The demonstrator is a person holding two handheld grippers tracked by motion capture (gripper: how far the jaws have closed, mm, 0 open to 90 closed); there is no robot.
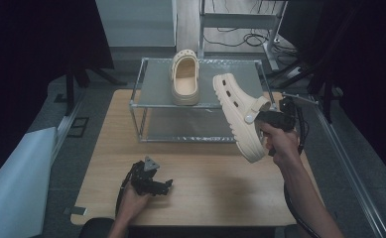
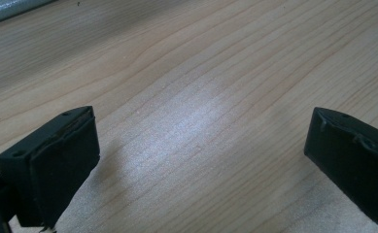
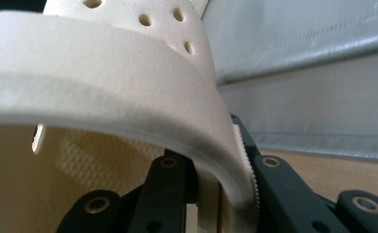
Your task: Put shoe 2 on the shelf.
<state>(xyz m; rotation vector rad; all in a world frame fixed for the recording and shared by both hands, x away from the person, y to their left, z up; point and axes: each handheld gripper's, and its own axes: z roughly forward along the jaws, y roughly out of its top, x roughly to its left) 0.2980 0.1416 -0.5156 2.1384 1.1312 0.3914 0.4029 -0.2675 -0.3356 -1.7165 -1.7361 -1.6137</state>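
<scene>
Right gripper (image 1: 265, 118) clamped on clog (image 1: 238, 115) sidewall — held in air, tilted on its side, long axis toward rack (image 1: 153, 94), beside its mate (image 1: 185, 77) on top shelf. Left gripper (image 1: 153, 184) wide open — idle on table (image 1: 205, 173), well apart.

2 clogs (image 1: 239, 114) (image 1: 185, 78) (cream), 1 rack (image 1: 151, 89), 2 tools (image 1: 166, 187) (image 1: 260, 115).

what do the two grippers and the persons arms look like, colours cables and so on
Both are black handheld tools. The left gripper has a grey three-cornered plate on top and a dark cable trailing back; its blocky black jaws carry flat pads. The right gripper has black linked bars with brass-coloured pivot rings, one ribbed pad, and a black cable looping behind. Both forearms are bare, with no sleeves in view.
</scene>
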